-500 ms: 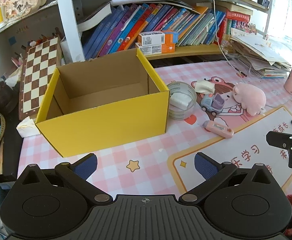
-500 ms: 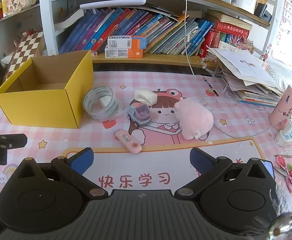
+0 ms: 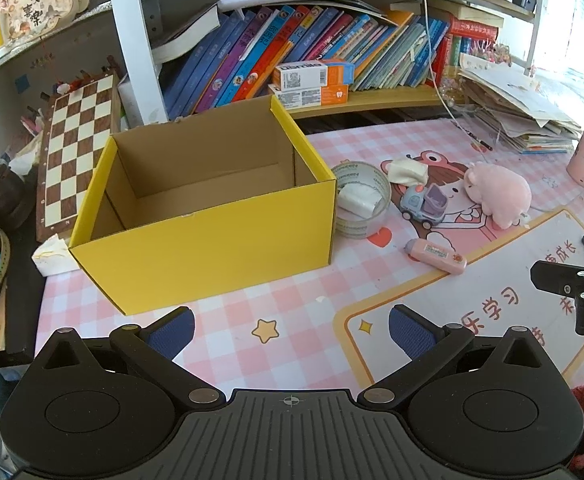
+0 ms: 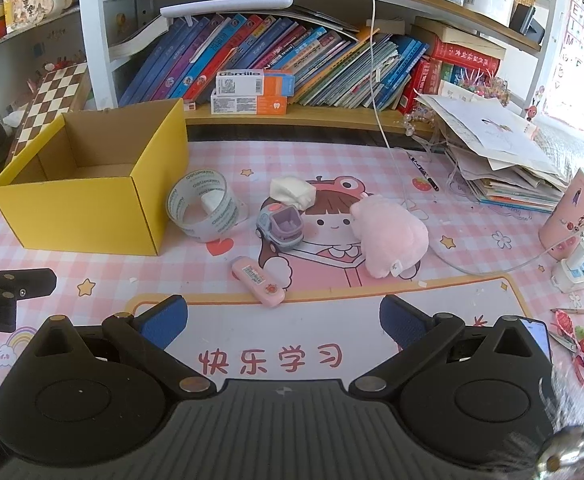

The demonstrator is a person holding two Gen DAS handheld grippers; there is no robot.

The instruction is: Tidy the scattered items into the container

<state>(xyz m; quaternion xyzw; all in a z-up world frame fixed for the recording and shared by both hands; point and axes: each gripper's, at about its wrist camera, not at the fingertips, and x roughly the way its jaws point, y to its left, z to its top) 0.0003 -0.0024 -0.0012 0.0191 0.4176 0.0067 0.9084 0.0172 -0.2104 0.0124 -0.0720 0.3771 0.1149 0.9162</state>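
The yellow box (image 4: 79, 200) stands open and, as far as its visible floor shows, empty; it serves as the landmark. Nothing has gone in yet.

Items lie on the surface (image 4: 472, 296) to the right of the box. The tape roll (image 4: 201, 210) stands on its edge just beside the box's right wall, with a small white piece inside its ring. Further right sit the toy car (image 4: 281, 228), the white wad (image 4: 292, 192) behind it, and the pink plush (image 4: 388, 236) furthest from the box. The pink case (image 4: 256, 280) lies nearest the camera, in front of the car.

The left gripper (image 3: 289, 322) and the right gripper (image 4: 283, 316) both hover with jaws spread fully wide and nothing between them.

Risks:
- The tape roll may roll away if nudged, since it rests on its rim.
- The car may run on its wheels under a glancing jaw.
- The white piece inside the roll, possibly loose, may drop out when the roll is lifted.
- The case lies flat and low; jaws may scrape the mat and slip over it.
- A wide swing could knock the light box aside.
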